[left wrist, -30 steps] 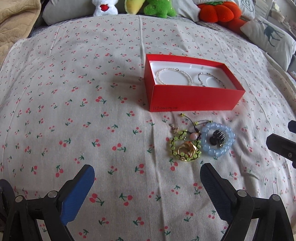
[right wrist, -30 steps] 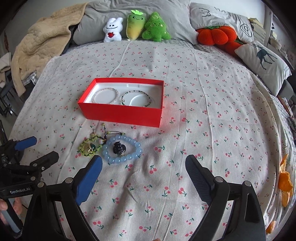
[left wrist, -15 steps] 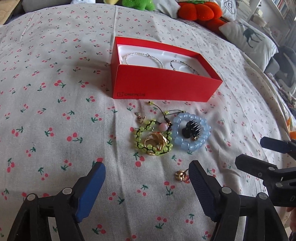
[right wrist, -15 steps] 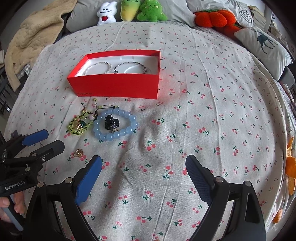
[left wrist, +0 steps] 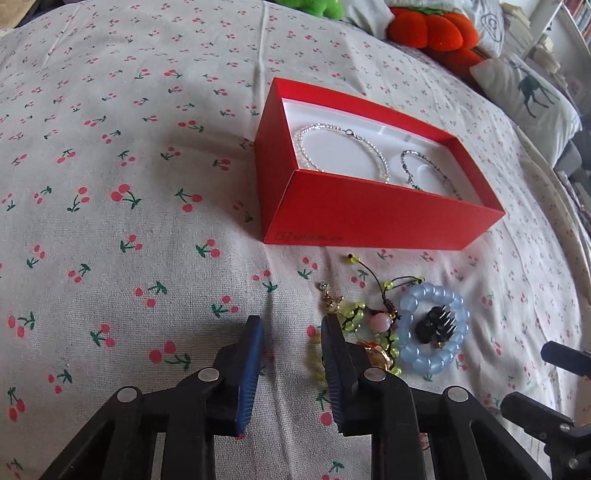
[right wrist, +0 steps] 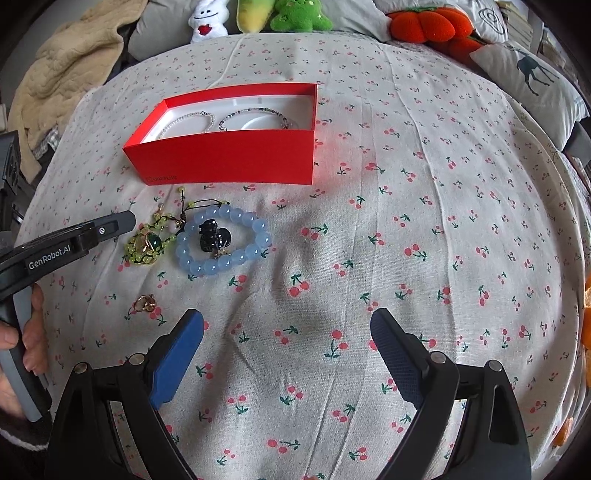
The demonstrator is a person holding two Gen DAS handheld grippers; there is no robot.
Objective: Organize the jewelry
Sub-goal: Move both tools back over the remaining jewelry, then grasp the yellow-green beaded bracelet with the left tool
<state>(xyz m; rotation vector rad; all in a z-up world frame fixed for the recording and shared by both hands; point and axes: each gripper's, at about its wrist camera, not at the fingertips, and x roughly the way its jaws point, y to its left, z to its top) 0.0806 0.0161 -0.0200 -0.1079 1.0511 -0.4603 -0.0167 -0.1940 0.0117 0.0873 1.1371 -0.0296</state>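
Note:
An open red box (left wrist: pixel 369 218) (right wrist: pixel 229 158) lies on the cherry-print sheet, with a pearl bracelet (left wrist: pixel 343 151) and a dark-bead bracelet (left wrist: pixel 424 166) inside. In front lie a green bead bracelet (left wrist: pixel 354 314) (right wrist: pixel 135 254) around a gold piece (left wrist: pixel 376 350), a blue bead bracelet (left wrist: pixel 410 306) (right wrist: pixel 258 225) around a black claw clip (left wrist: pixel 437 325) (right wrist: pixel 214 236), and a small charm (left wrist: pixel 330 299). My left gripper (left wrist: pixel 291 325) (right wrist: pixel 122 221) is closing at the green bracelet's left edge; a blurred green bit shows between the pads, not pinched. My right gripper (right wrist: pixel 286 325) stands open over bare sheet.
A gold ring (right wrist: pixel 146 302) lies alone near my right gripper's left finger. Plush toys (right wrist: pixel 295 14), an orange pumpkin cushion (right wrist: pixel 424 26) and a deer pillow (right wrist: pixel 528 77) line the far edge. A beige blanket (right wrist: pixel 62 62) sits at the back left.
My left gripper has come down and forward to the green bracelet, and its jaws have narrowed from wide apart to a small gap. The right gripper has sunk slightly.

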